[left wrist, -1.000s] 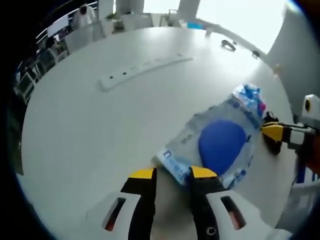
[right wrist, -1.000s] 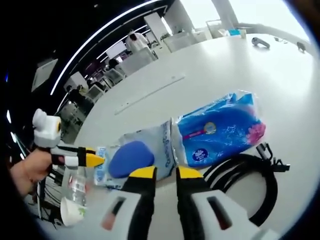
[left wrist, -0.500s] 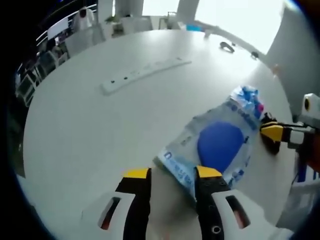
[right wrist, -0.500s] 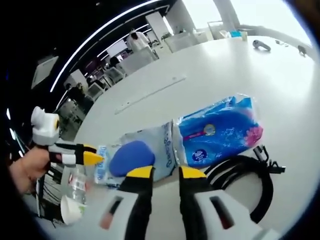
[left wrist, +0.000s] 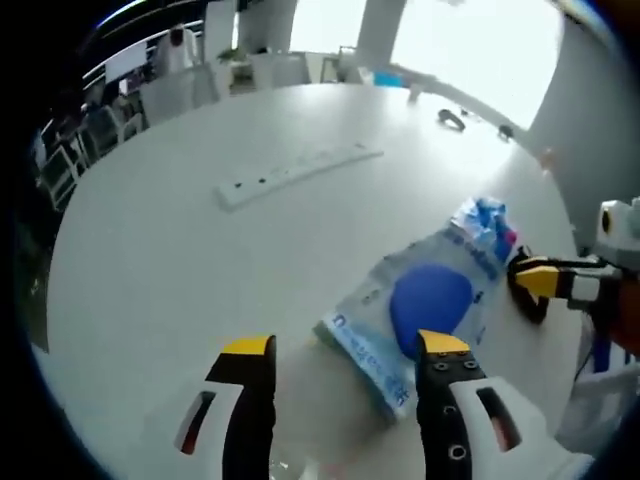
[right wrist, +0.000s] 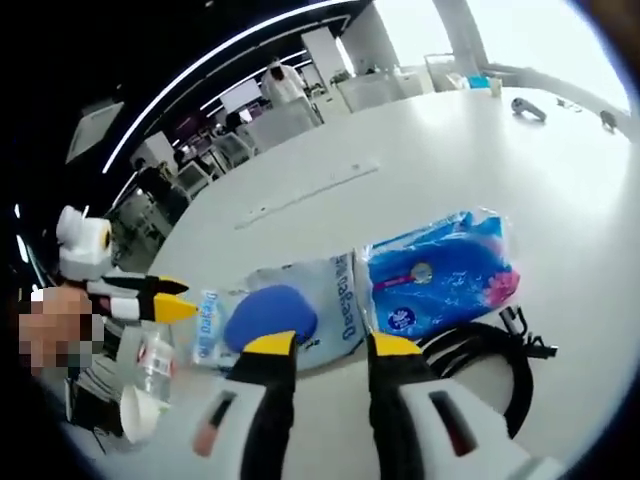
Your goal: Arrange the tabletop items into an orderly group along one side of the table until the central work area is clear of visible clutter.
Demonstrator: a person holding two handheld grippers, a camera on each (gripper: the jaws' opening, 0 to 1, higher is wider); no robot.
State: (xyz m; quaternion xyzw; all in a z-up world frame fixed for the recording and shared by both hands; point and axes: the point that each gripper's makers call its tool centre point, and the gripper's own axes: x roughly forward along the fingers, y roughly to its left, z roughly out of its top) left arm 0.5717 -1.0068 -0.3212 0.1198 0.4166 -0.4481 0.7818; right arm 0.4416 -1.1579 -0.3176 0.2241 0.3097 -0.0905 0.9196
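We hold the left gripper (left wrist: 345,352) fingers wide, empty; wipes pack (left wrist: 415,312) lies on the bench (left wrist: 180,250) just ahead-right, long axis diagonal; right gripper (right wrist: 332,346) fingers narrow, empty, nearer the blue pack (right wrist: 440,272).

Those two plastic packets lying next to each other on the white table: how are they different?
The pale packet is whitish-blue with one big dark blue oval on it; the bright blue packet is vivid blue with pink at one end and small round logos. The pale packet lies nearer the left gripper; the bright blue packet lies beside the coiled black cable. The bright blue one looks puffier. Both are shiny plastic wrappers lying flat, end to end, on the table.
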